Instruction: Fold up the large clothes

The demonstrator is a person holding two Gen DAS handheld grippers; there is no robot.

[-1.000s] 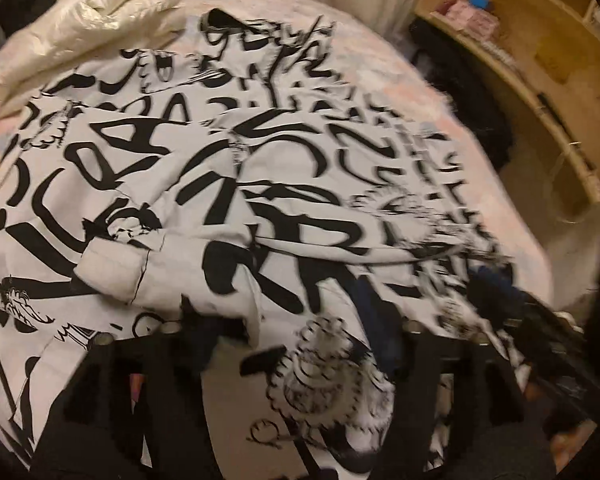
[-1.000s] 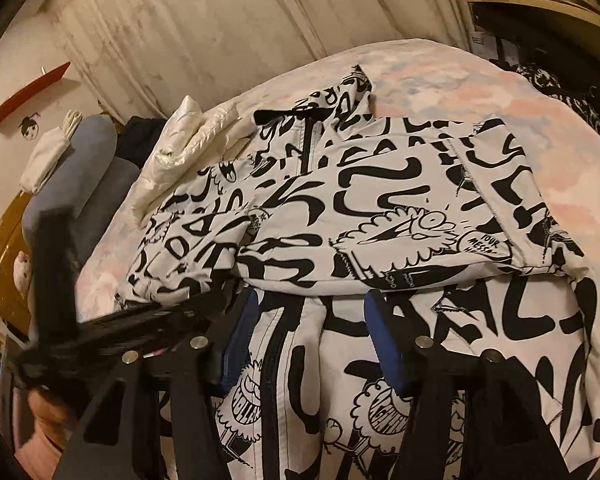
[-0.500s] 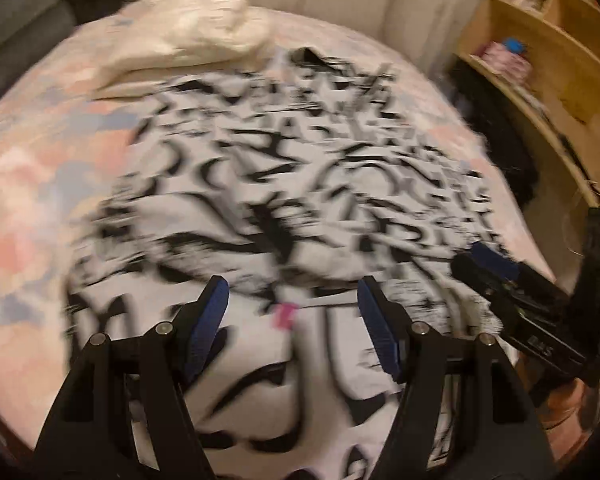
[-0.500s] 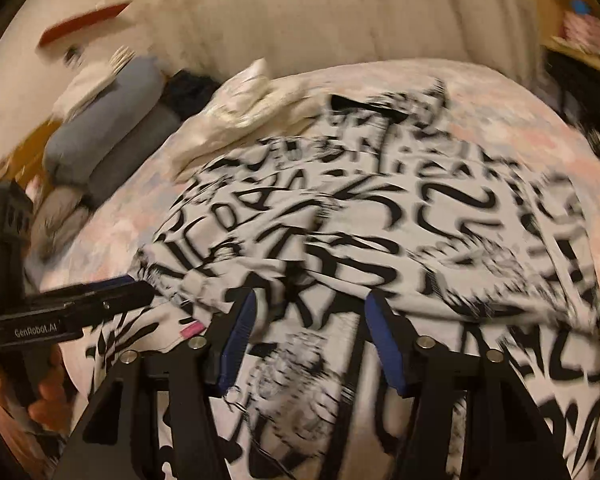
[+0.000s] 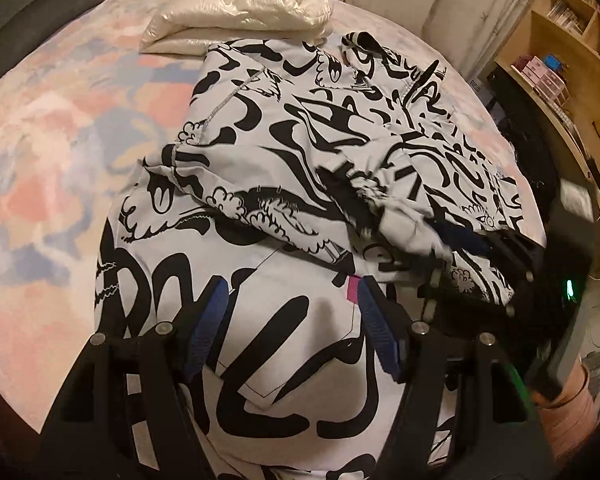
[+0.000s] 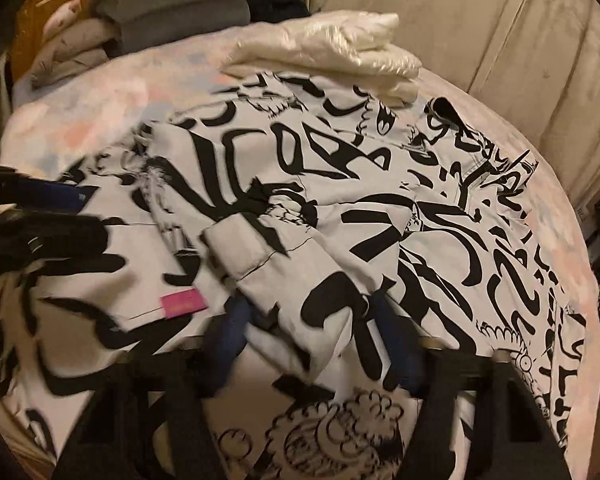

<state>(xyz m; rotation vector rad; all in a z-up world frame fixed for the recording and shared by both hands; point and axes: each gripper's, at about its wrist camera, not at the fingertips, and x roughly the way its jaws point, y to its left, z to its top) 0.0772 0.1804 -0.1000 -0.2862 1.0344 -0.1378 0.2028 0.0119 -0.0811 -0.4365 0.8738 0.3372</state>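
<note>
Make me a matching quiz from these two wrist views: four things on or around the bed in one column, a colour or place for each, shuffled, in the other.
1. jacket
2. tag
3. puffer coat
4. bedsheet

A. pink, on a pocket seam
B. cream, at the far side of the bed
C. pastel blotches of pink and blue
D. white with black graffiti print

Pairs: 1-D, 2-A, 3-B, 4-C

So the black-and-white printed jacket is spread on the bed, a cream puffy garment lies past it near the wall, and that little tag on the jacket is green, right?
Not quite: the tag on the jacket is pink, not green, as the right wrist view shows. The rest holds: the jacket lies on the bed, with the cream puffy garment beyond it.
</note>
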